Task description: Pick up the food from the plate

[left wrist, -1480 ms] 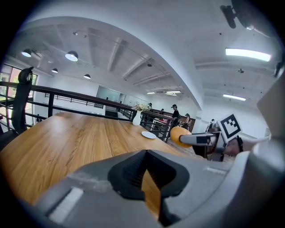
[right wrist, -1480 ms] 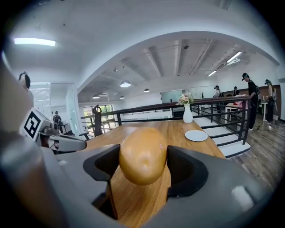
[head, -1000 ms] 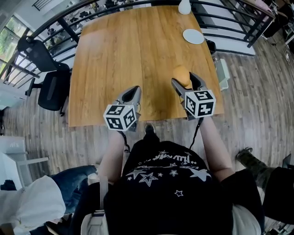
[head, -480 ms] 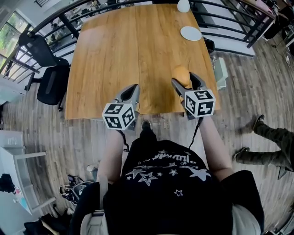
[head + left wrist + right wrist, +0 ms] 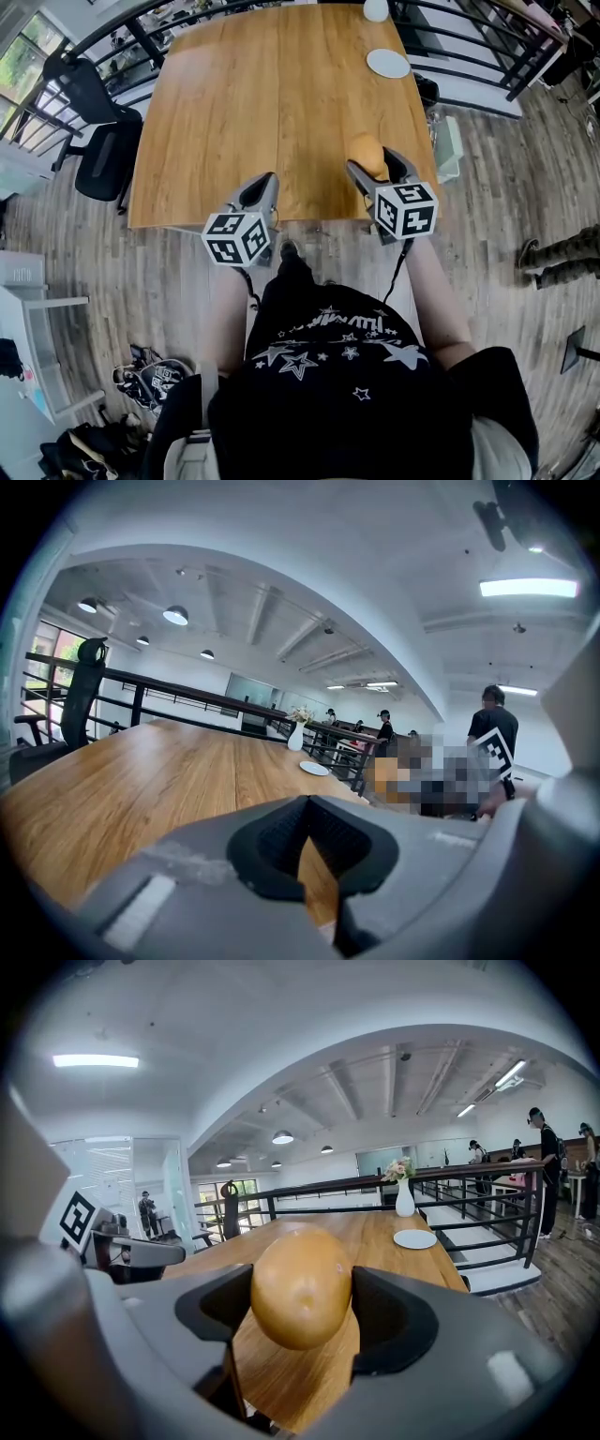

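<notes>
An orange-brown oval bun (image 5: 367, 153) sits between the pads of my right gripper (image 5: 373, 161), held in the air over the near right part of the wooden table (image 5: 262, 94). In the right gripper view the bun (image 5: 300, 1283) fills the gap of the right gripper (image 5: 302, 1312), both pads pressing its sides. The white plate (image 5: 388, 63) lies bare at the far right of the table, also in the right gripper view as the plate (image 5: 414, 1238). My left gripper (image 5: 265, 180) hovers at the table's near edge, shut and holding nothing; its pads meet in the left gripper (image 5: 305, 841) view.
A white vase (image 5: 376, 9) with flowers stands beyond the plate at the far edge. A black railing (image 5: 469, 66) runs round the table's far and right sides. A black office chair (image 5: 98, 159) stands at the left. People stand in the distance.
Both grippers keep their places and the bun stays gripped. The head view has drifted back a little, so the table's near edge sits higher in the frame. A person's legs at the right moved away.
</notes>
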